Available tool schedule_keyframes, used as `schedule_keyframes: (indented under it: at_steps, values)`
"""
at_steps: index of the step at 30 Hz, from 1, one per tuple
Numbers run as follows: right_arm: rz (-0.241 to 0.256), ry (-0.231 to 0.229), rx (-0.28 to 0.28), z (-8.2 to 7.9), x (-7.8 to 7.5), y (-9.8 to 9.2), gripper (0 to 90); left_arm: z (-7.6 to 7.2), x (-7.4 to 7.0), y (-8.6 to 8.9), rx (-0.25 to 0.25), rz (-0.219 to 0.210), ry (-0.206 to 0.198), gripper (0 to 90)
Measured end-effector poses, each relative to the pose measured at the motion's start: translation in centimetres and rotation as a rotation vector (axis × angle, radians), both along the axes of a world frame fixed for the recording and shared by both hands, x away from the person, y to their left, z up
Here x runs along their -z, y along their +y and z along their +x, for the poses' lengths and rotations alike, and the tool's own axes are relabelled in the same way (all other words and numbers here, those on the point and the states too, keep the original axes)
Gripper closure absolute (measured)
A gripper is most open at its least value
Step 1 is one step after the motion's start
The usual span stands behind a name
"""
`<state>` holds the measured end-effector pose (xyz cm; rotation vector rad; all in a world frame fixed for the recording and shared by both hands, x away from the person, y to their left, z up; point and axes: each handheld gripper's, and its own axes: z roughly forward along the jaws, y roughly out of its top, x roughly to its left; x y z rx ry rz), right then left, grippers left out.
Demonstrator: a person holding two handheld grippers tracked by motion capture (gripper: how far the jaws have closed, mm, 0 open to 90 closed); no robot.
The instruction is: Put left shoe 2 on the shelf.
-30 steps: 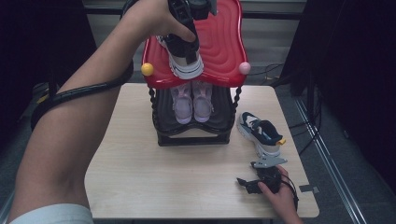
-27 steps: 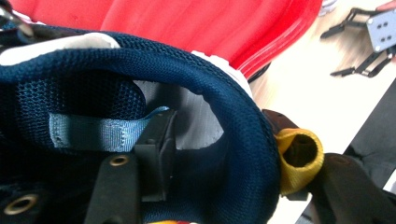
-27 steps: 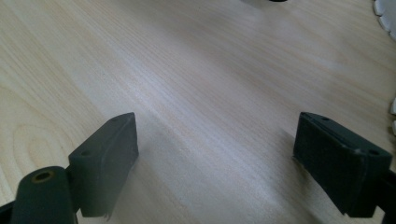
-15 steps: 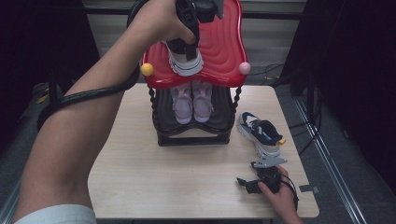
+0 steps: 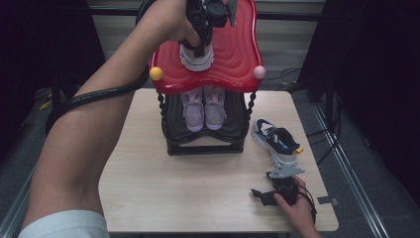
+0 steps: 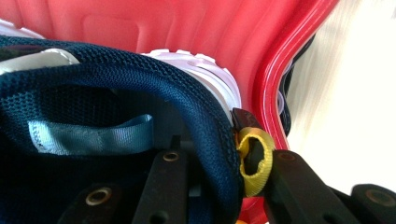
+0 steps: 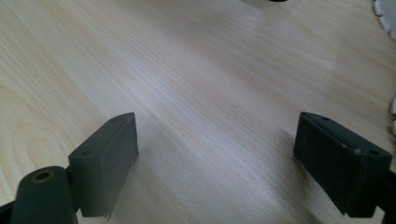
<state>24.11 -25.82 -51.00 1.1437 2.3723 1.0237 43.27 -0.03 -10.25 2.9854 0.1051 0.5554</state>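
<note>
No readable text, label or brand anywhere

Four shoes: two navy sneakers [image 5: 196, 55] [image 5: 275, 141], two pink shoes [image 5: 192, 109] [image 5: 215, 106], perhaps more hidden; one red-topped rack [image 5: 233, 59]; two grippers [image 5: 200, 22] [image 5: 262, 196].

Setting: staged recording bay of a lab or studio type, not a home. Evidence: one small light-wood laminate table [image 5: 198, 188] standing alone on grey carpet floor [image 5: 356, 163]; black curtains [image 5: 376, 74] hung on both sides; loose black cables [image 5: 292, 77] trailing across the floor behind; metal floor rail [image 5: 346, 163] running along the right. Sole furnishing on the table: a two-tier shoe rack with red wavy plastic top shelf [image 5: 233, 59].
</note>
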Motion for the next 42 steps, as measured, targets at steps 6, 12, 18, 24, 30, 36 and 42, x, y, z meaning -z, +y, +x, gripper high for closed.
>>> schedule_keyframes:
  at_steps: [6,12,18,24,30,36,42]
  values:
    - [0.0,0.0,0.0,0.0,0.0,0.0,13.4,0.0,0.0,0.3,0.011,0.002,0.009,75.1]
    - [0.0,0.0,0.0,0.0,0.0,0.0,13.4,-0.2,0.1,0.6,0.004,-0.001,0.027,73.9]
    - [0.0,0.0,0.0,0.0,0.0,0.0,13.4,-0.3,0.1,0.8,0.001,-0.003,0.018,71.6]
    - [-0.001,0.0,0.0,0.0,0.0,0.0,13.4,-0.1,0.2,1.0,-0.043,0.004,0.041,61.0]
    - [-0.001,0.0,0.0,0.0,0.0,0.0,13.4,0.1,0.4,1.4,-0.079,-0.021,0.066,55.5]
    - [-0.001,0.0,0.0,0.0,0.0,0.0,13.5,0.2,0.1,1.5,-0.111,-0.051,0.081,40.9]
    - [-0.001,0.0,0.0,0.0,0.0,0.0,13.4,0.0,-0.1,1.5,-0.134,-0.077,0.122,37.8]
